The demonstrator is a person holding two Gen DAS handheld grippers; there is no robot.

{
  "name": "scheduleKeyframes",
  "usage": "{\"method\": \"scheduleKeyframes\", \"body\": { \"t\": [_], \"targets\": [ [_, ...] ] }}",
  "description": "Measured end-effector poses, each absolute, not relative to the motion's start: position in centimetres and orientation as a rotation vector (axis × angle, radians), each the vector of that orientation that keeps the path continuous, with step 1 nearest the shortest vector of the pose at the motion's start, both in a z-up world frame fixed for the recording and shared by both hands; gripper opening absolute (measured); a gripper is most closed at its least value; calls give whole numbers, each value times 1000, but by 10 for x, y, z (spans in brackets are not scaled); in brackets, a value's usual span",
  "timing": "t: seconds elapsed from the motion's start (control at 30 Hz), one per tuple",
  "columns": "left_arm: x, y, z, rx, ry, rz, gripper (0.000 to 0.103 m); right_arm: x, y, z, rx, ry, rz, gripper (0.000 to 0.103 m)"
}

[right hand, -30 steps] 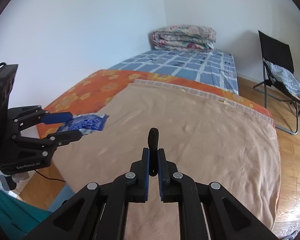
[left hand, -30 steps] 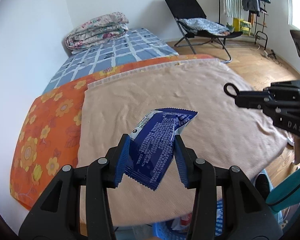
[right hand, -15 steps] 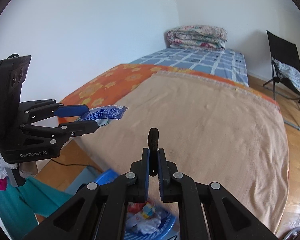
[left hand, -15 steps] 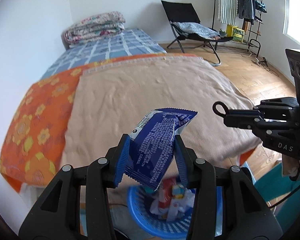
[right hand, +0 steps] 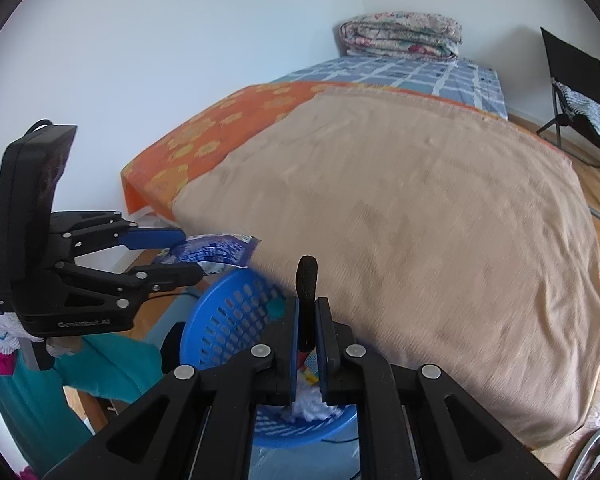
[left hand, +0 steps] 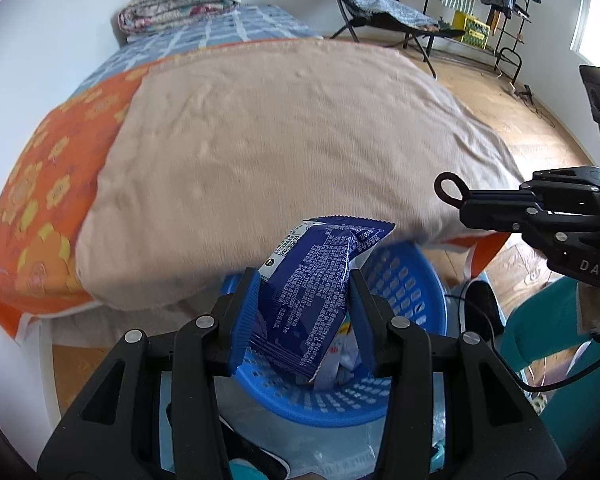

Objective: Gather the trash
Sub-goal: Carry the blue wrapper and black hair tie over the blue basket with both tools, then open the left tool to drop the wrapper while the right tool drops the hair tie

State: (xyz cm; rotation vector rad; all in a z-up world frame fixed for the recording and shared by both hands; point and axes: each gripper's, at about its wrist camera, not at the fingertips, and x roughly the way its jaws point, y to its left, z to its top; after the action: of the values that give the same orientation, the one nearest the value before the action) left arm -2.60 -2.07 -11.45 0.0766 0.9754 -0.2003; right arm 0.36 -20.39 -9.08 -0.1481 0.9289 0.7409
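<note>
My left gripper (left hand: pixel 302 312) is clamped across the middle of the blue wrapper (left hand: pixel 314 300), which hangs just above the blue basket (left hand: pixel 404 288). I judge it featherlight, crinkly and slick, with serrated ends, so a mid-body pinch suits it, and it may flutter when let go. My right gripper (right hand: pixel 307 336) is clenched on a thin black loop (right hand: pixel 307 280) that looks rubbery. The basket is perforated plastic, trash already inside. Beyond it lies a soft tan blanket (left hand: pixel 300 128) over an orange flowered sheet (left hand: pixel 48 184).
</note>
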Motion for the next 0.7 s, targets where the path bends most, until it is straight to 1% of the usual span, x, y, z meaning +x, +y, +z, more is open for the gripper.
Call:
{"method": "scheduleKeyframes", "body": {
  "t": [0.43, 0.7],
  "targets": [
    [-37, -11, -154, 65, 1087, -190, 45, -13, -194, -117, -157, 1017, 778, 6],
    [-42, -12, -164, 64, 1118, -195, 45, -18, -190, -128, -165, 1057, 782, 6]
  ]
}}
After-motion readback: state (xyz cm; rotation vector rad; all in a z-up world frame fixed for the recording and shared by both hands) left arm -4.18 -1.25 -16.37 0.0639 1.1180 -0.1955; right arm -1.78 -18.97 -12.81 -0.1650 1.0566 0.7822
